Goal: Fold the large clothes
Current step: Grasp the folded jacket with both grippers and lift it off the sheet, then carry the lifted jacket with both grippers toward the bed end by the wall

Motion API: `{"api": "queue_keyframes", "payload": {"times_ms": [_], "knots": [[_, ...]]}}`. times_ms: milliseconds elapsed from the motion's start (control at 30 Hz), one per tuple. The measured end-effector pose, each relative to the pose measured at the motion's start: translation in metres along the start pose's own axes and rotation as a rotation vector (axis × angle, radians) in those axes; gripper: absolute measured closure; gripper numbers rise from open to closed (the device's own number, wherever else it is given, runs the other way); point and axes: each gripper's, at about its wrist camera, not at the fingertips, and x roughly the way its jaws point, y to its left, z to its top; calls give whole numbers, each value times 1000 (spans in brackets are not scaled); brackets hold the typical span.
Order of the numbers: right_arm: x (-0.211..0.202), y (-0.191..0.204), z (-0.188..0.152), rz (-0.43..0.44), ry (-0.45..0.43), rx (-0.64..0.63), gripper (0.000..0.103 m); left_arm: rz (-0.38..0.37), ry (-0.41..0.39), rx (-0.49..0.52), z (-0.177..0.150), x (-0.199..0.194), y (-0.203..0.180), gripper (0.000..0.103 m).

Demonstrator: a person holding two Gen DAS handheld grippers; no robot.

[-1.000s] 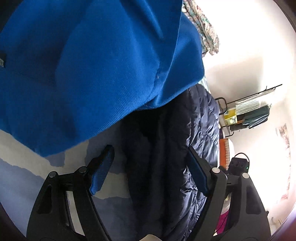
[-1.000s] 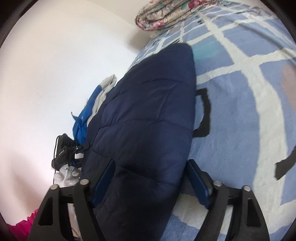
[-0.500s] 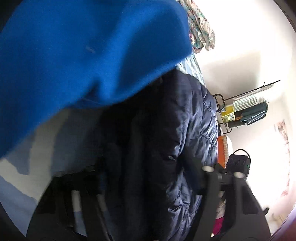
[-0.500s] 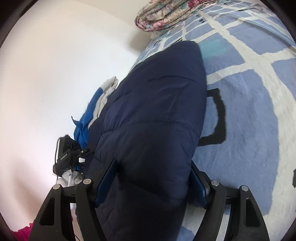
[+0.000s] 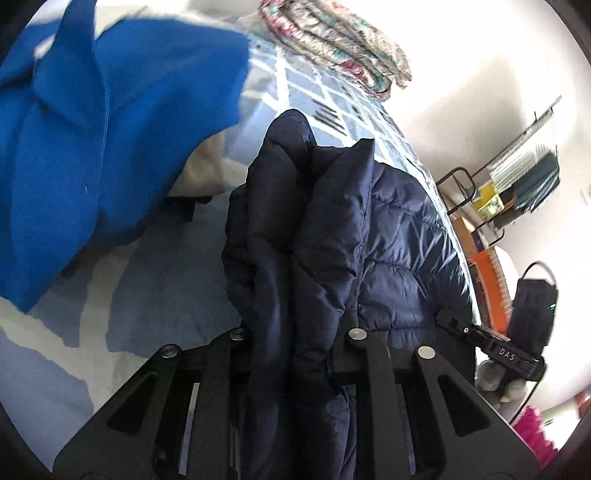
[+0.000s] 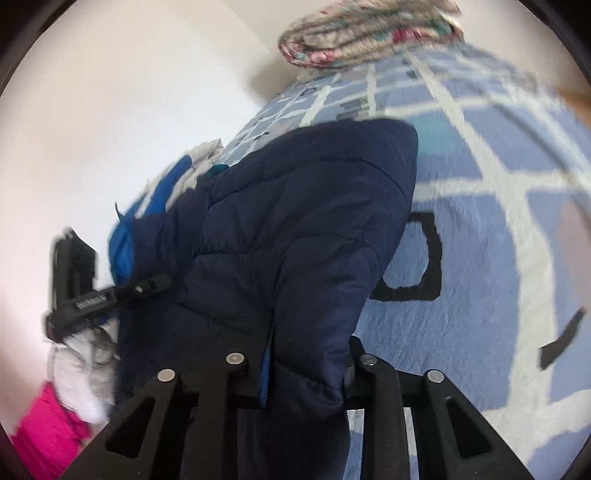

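A dark navy quilted puffer jacket (image 5: 399, 258) lies along the bed and is raised at one end. My left gripper (image 5: 295, 332) is shut on a bunched fold of the jacket. My right gripper (image 6: 306, 358) is shut on another edge of the same jacket (image 6: 295, 221), which rises up between its fingers. The fingertips of both grippers are hidden in the fabric. Each gripper shows at the edge of the other's view.
A bright blue garment (image 5: 92, 129) lies on the blue and white checked bedspread (image 6: 480, 240) left of the jacket. A folded floral quilt (image 6: 369, 33) sits at the far end. A rack with items (image 5: 517, 192) stands by the wall.
Both grippers moved in over the jacket and shut on it. The jacket's edge is now lifted and bunched, and the views have tilted up.
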Motion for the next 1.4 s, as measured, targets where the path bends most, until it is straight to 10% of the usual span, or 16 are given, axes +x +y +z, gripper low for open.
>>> {"api": "queue_keyframes", "payload": {"times_ms": [867,1400], "knots": [[-174,173,-41,-332,-203,-363,85,-29,-235,142,-67,-157,-86,88],[-193,258,-56,-324,-290,-486,85,6,-354,158,-84,-257,-62,88]]}}
